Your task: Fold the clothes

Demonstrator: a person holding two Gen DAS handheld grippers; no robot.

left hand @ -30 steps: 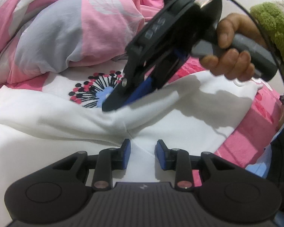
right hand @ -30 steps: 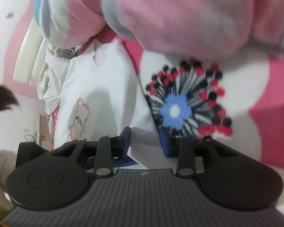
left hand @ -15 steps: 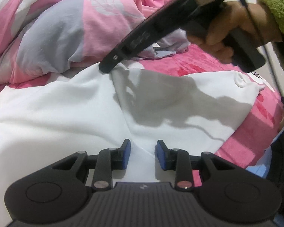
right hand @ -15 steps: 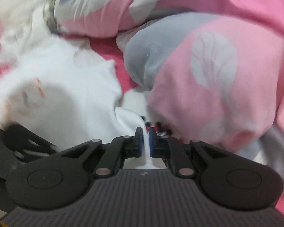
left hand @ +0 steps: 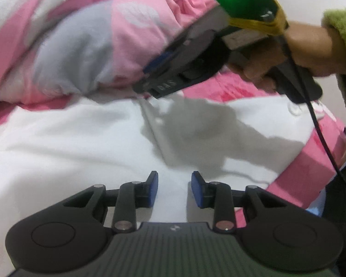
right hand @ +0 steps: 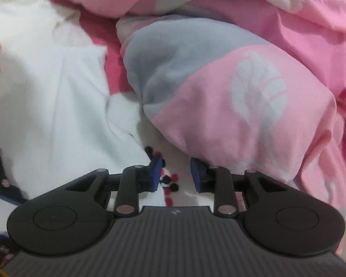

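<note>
**Far edge released, fold laid down**

Nearest, the left gripper is held agape and empty over the white garment, spread on the bed. Beyond, the right gripper, pinched on the garment's far edge half a second ago, is now parted and empty beside the pink duvet; the flap is judged placed.

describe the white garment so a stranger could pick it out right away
On the pink bed sheet, below the bunched pink and grey quilt, the white garment lies spread flat. It is the only plain white cloth, with a fold line down its middle.
</note>
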